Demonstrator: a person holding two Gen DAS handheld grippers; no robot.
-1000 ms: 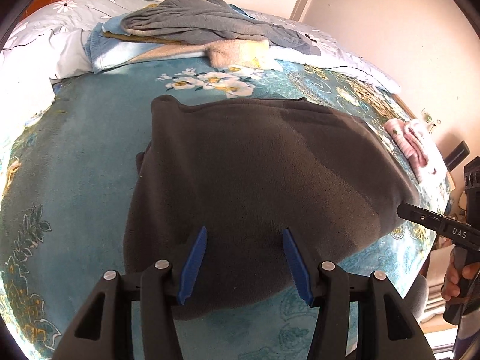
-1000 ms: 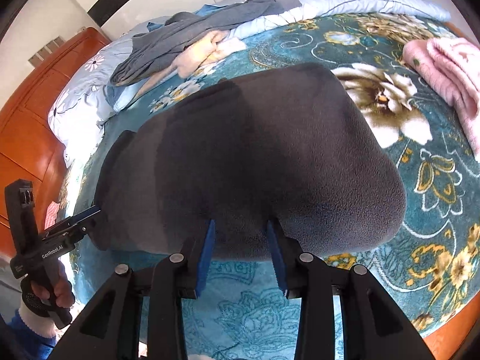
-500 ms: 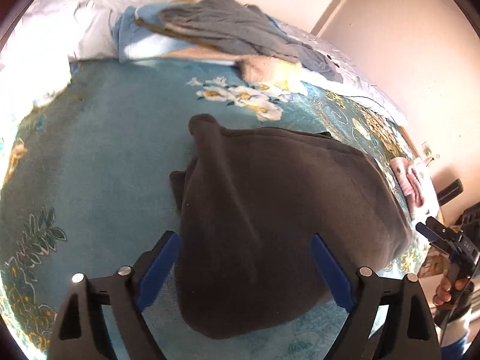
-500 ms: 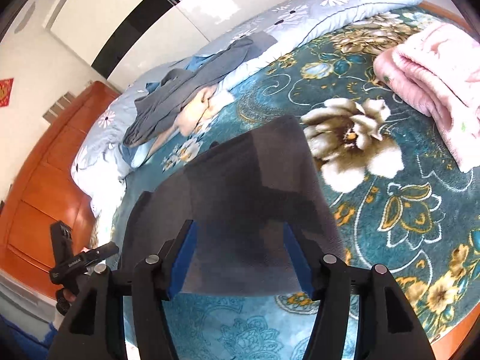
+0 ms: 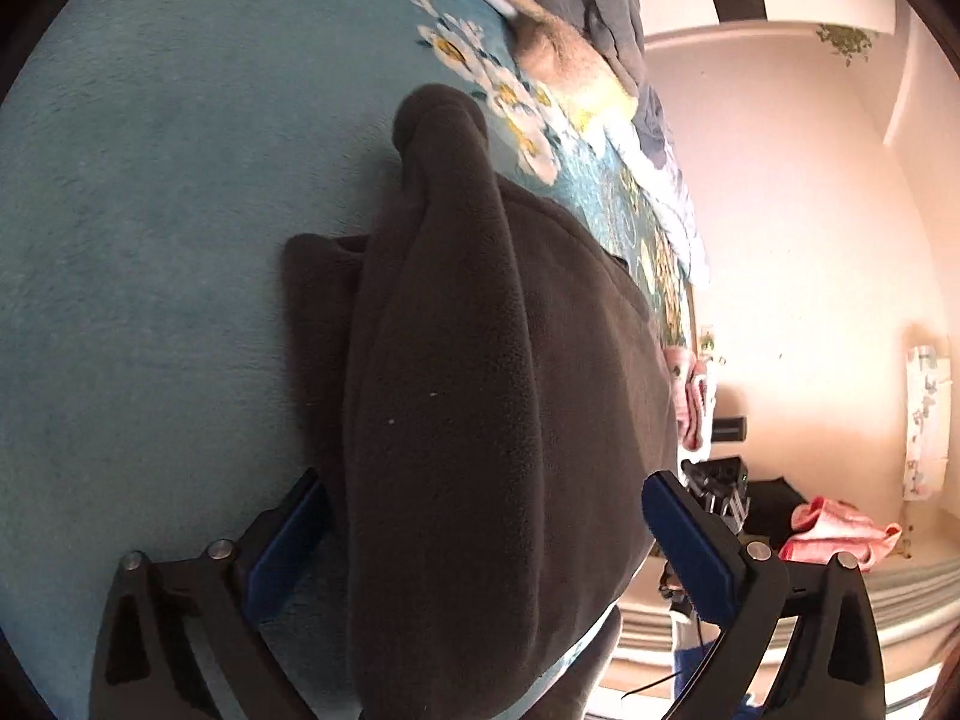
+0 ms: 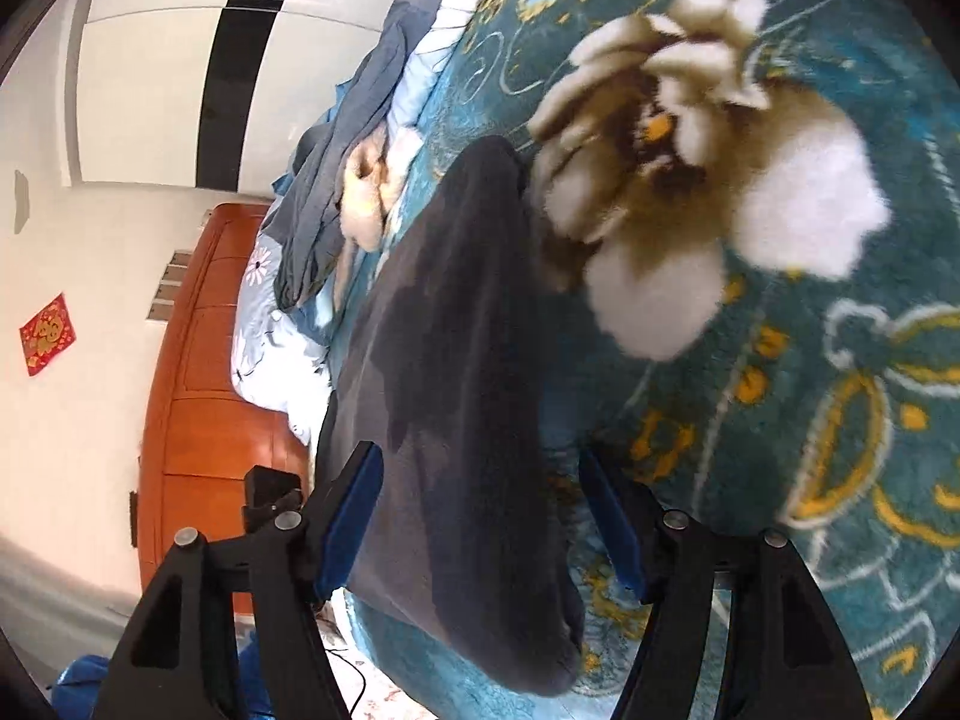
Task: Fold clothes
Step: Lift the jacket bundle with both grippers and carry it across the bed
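With both the left gripper [image 5: 480, 546] and right gripper [image 6: 486, 516] spread wide and holding nothing, the dark grey fleece garment [image 5: 498, 396] lies folded near the bed's [image 5: 150, 210] front edge, where its overhanging end may slide off.

Location: a bedroom in a private home. Indicators: a bed covered with a teal floral blanket [image 6: 780, 360]; a light floral quilt [image 6: 270, 354] bunched at the far side; a wooden headboard [image 6: 198, 372] in orange-brown finish against a white wall. Loose clothes [image 6: 336, 180] lie piled on the quilt, and a dark fleece garment [image 5: 492, 420] lies on the blanket. A red paper decoration [image 6: 47, 334] is fixed to the wall.
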